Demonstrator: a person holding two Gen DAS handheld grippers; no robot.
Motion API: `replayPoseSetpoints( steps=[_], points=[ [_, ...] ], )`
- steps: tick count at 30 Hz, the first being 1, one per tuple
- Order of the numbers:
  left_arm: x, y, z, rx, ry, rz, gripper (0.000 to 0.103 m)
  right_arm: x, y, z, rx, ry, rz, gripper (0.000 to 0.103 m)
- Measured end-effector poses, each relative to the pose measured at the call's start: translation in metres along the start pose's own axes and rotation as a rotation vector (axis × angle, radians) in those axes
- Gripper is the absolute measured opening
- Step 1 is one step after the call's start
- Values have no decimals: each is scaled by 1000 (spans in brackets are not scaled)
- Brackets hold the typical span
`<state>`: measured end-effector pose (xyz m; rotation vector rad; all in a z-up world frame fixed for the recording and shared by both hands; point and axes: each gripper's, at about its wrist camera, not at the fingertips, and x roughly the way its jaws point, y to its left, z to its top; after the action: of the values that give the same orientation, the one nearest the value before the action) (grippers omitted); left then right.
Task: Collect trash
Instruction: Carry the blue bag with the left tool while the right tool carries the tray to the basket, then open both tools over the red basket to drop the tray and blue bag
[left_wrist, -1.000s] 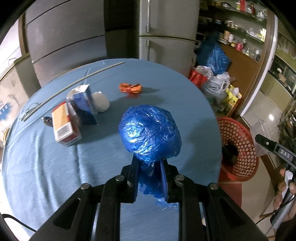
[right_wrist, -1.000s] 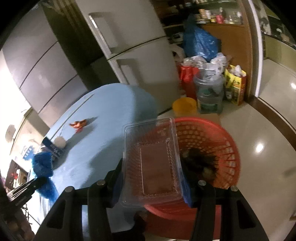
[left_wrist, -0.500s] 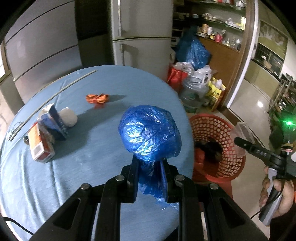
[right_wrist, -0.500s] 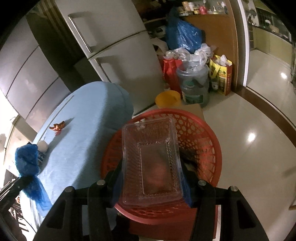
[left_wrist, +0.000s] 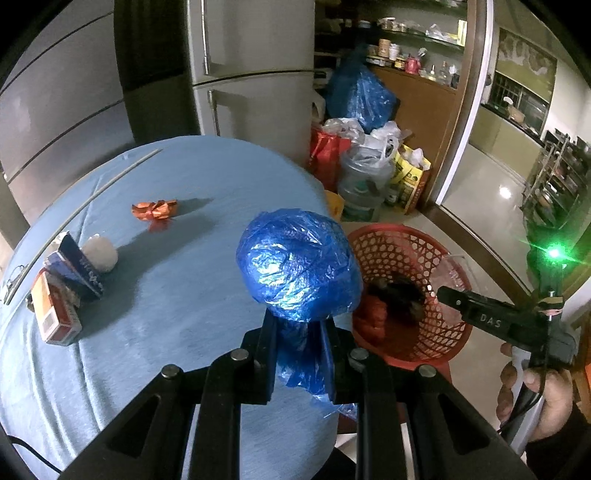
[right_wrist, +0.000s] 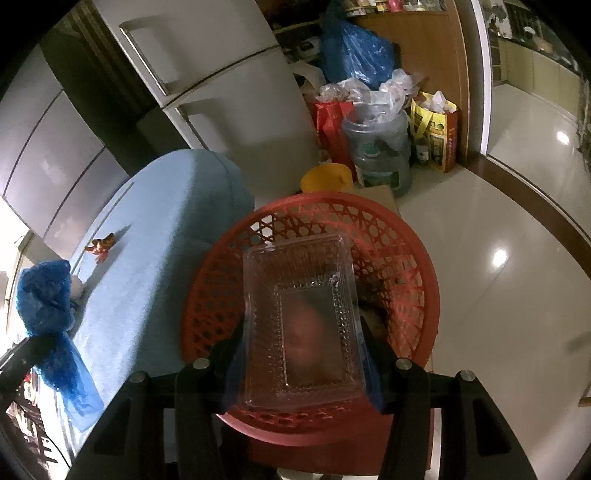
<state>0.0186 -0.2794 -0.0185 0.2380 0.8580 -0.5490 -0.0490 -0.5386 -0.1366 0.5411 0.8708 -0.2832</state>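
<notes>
My left gripper (left_wrist: 300, 345) is shut on a crumpled blue plastic bag (left_wrist: 299, 267) and holds it above the right edge of the blue table (left_wrist: 155, 295); the bag also shows in the right wrist view (right_wrist: 46, 295). My right gripper (right_wrist: 301, 334) is shut on a clear plastic tray (right_wrist: 301, 314), held directly over the red mesh basket (right_wrist: 399, 266). The basket (left_wrist: 406, 251) stands on the floor beside the table and holds dark trash. On the table lie an orange wrapper (left_wrist: 155, 210), a white ball (left_wrist: 101, 253), a blue carton (left_wrist: 79, 267) and a red-and-white box (left_wrist: 55, 314).
A grey fridge (left_wrist: 251, 74) stands behind the table. Bags and a large water jug (right_wrist: 380, 147) crowd the floor near it, with a yellow tub (right_wrist: 325, 179) by the basket. A thin rod (left_wrist: 85, 203) lies along the table's far left edge.
Both grippers have moved right toward the basket. The clear tray now hangs squarely over the basket; the blue bag has reached the table's right edge.
</notes>
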Motion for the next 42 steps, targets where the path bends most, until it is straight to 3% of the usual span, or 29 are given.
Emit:
replayPoseSetpoints(
  steps=[11,17,30,31,33,34,35,42],
  points=[
    [10,-12,7,24,9,-16,21,15,-5,0,37,41,16,64],
    [20,-26,11,46,20,-35,21,8,-10,-1,60,14,18,66],
    [59,-77,27,125,103,-171,23,-21,-43,3,173,-61,-24,66],
    [64,-79,29,124,116,-182,24,-22,-45,3,181,-62,-25,66],
    [73,-82,33,122,146,-193,37,-25,-50,4,193,-64,-30,66],
    [77,-82,34,116,155,-197,54,-26,-50,4,194,-66,-33,66],
    [79,-80,35,108,153,-193,63,-28,-51,4,194,-68,-35,66],
    [59,-49,35,52,108,-174,63,-32,-43,5,179,-76,-27,66]
  ],
)
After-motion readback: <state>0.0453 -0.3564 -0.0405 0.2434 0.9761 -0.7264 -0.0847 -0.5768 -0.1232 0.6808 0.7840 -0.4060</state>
